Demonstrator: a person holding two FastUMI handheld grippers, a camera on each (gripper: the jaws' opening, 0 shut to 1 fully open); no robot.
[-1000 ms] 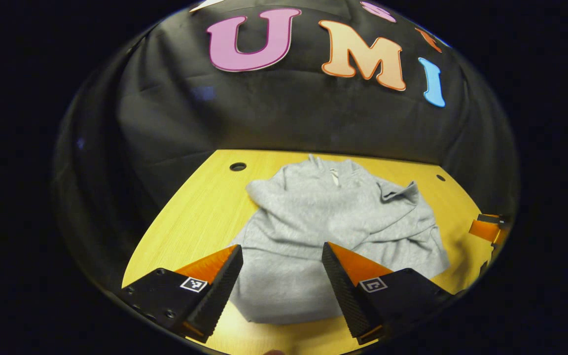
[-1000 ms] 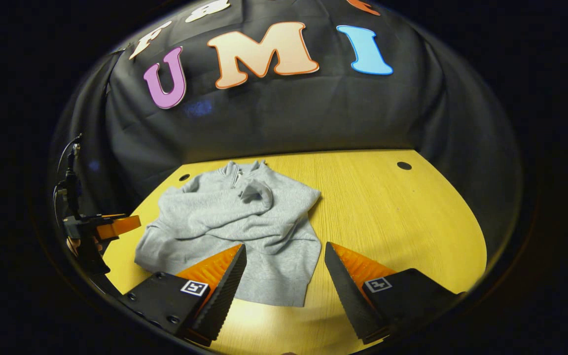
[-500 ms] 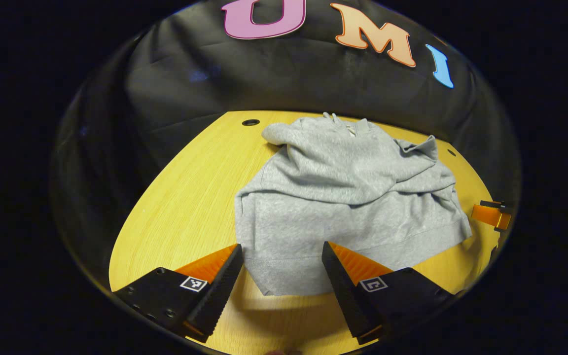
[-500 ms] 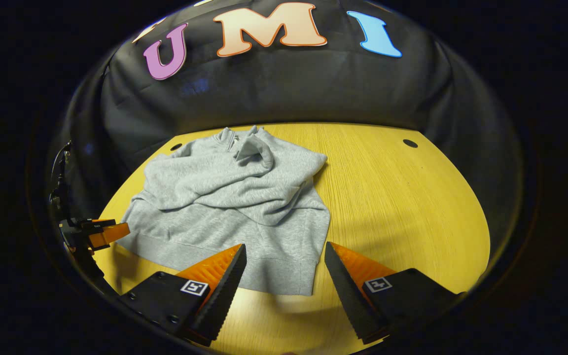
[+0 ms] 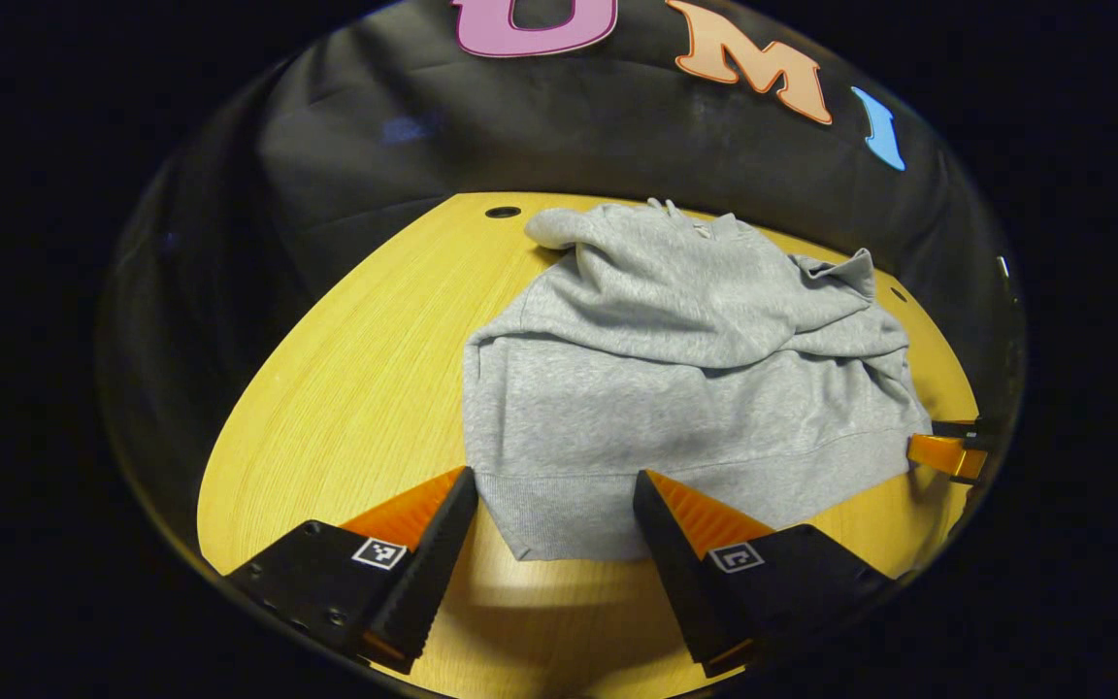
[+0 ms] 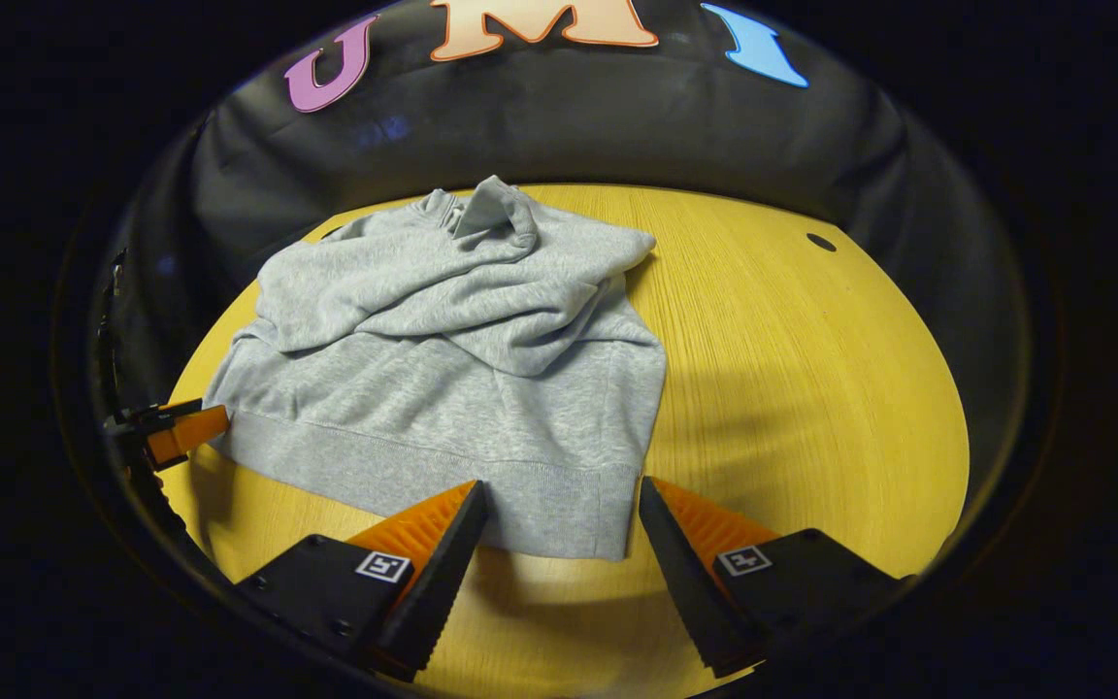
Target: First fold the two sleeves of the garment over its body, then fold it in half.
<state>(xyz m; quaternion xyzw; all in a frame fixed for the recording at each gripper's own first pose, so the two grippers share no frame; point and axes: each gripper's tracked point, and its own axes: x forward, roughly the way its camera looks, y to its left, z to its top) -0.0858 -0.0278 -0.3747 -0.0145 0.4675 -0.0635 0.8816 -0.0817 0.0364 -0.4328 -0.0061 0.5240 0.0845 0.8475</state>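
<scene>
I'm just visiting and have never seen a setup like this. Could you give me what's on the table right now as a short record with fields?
garment: grey sweatshirt, lying on the table, collar toward the booth wall
sleeves: both already folded across the body, bunched over the chest
hem: ribbed bottom edge nearest the grippers, lying flat
surface: yellow wooden table
left gripper: open, at the hem's left corner
right gripper: open, at the hem's right corner
remaining step: folding in half not yet done

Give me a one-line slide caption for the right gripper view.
Open right tool poised at the hem corner of a gray sweatshirt, sleeves folded over its body, on a yellow wooden table.
</scene>
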